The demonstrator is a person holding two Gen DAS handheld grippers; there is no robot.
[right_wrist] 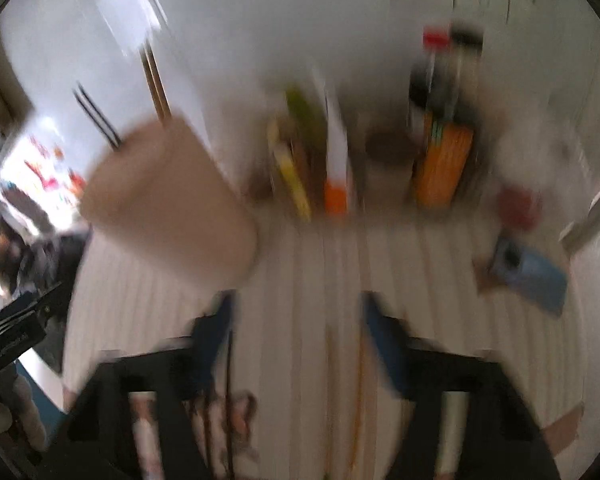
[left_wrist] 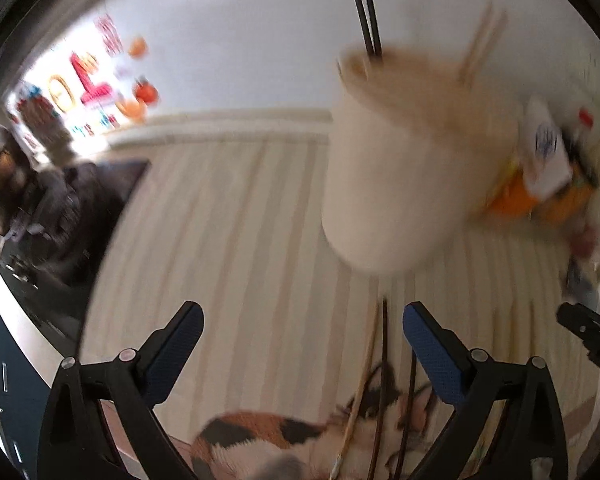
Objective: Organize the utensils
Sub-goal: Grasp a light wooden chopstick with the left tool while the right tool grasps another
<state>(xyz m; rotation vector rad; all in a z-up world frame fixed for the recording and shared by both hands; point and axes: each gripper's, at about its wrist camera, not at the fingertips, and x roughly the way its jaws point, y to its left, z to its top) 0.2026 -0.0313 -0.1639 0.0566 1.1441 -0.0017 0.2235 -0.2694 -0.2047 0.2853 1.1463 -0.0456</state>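
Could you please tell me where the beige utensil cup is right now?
The beige cup stands on the striped mat, upper right in the left wrist view, left of the orange packets, with black chopsticks sticking out.

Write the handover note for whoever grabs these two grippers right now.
Left gripper: open, holding nothing.
Right gripper: open, holding nothing; its view is badly blurred.
Cup: stands on the striped cloth, ahead of both grippers.
Done: a black pair of chopsticks and a wooden pair stand in the cup.
Left: loose chopsticks, dark and wooden, lie on the cloth near the grippers, over a cat picture; they go into the cup.
Bottles and boxes stand behind, by the wall.
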